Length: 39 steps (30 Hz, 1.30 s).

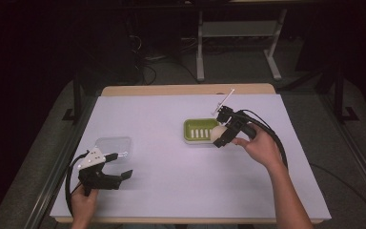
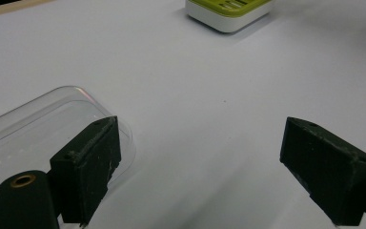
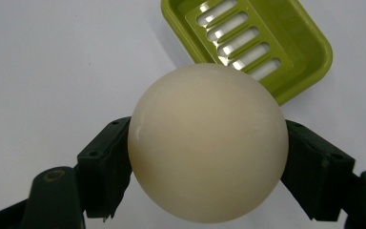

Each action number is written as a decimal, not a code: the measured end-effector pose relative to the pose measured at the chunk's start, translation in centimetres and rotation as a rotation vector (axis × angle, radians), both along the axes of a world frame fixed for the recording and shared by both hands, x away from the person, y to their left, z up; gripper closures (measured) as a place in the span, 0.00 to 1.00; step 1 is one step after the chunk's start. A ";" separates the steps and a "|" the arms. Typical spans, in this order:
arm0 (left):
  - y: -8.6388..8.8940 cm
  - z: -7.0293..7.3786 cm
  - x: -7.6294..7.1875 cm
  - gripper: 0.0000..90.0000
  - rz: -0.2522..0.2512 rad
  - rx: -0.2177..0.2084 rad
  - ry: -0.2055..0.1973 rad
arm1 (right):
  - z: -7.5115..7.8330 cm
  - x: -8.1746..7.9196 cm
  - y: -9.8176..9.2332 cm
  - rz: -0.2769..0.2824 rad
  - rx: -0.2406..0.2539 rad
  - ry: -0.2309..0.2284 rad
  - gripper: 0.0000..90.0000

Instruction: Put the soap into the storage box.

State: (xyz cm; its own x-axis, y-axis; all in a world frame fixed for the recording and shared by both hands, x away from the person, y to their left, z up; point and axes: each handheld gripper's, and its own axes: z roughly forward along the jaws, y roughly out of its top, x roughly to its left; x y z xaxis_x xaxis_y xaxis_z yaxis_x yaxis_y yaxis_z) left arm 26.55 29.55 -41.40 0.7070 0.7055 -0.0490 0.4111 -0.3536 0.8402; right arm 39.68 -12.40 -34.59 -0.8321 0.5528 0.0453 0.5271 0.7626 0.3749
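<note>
Your right hand (image 1: pixel 259 145) is reaching in from the lower right, forearm angled up toward the middle of the table, and it is tilting the right gripper (image 1: pixel 220 136) down and to the left. Its jaws are clamping a cream, rounded bar of soap (image 3: pixel 207 143) from both sides, and the soap is hanging in the air just at the right edge of the green soap dish (image 1: pixel 190 138). That dish is sitting empty, its slotted white-based tray showing bare in the right gripper view. Your left hand (image 1: pixel 83 200) is resting low at the near left corner, holding the left gripper (image 2: pixel 198 169) with its jaws standing wide and gripping nothing. Just beside its left jaw, the clear plastic lid (image 2: pixel 43 124) is lying flat on the white table cover (image 1: pixel 162 181), with nothing in it.
</note>
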 end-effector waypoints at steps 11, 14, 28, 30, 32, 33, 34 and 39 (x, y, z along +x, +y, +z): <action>0.1 0.0 0.0 0.14 0.005 -0.003 0.001 | 1.2 1.3 1.9 0.018 -0.011 -0.010 0.26; 0.2 0.1 0.0 0.14 0.005 -0.006 -0.002 | 1.2 1.7 2.5 0.020 -0.023 -0.012 0.26; 0.2 0.0 0.0 0.14 0.005 -0.010 0.001 | 0.3 4.3 3.7 -0.014 -0.026 -0.013 0.26; 0.2 0.0 0.0 0.14 0.003 -0.009 0.001 | 0.2 4.5 3.8 -0.030 -0.021 -0.011 0.26; 0.2 0.0 0.0 0.14 0.005 -0.011 0.002 | 0.0 4.7 3.8 -0.038 -0.022 -0.014 0.26; 0.2 0.0 0.0 0.14 0.004 -0.010 0.001 | -0.1 4.8 3.9 -0.035 -0.019 -0.016 0.26; 0.2 0.0 0.0 0.14 0.004 -0.010 0.003 | -0.1 4.9 3.9 -0.037 -0.020 -0.013 0.26; 0.1 0.0 0.0 0.14 0.009 -0.020 -0.002 | -0.7 5.3 4.3 -0.055 -0.024 -0.016 0.26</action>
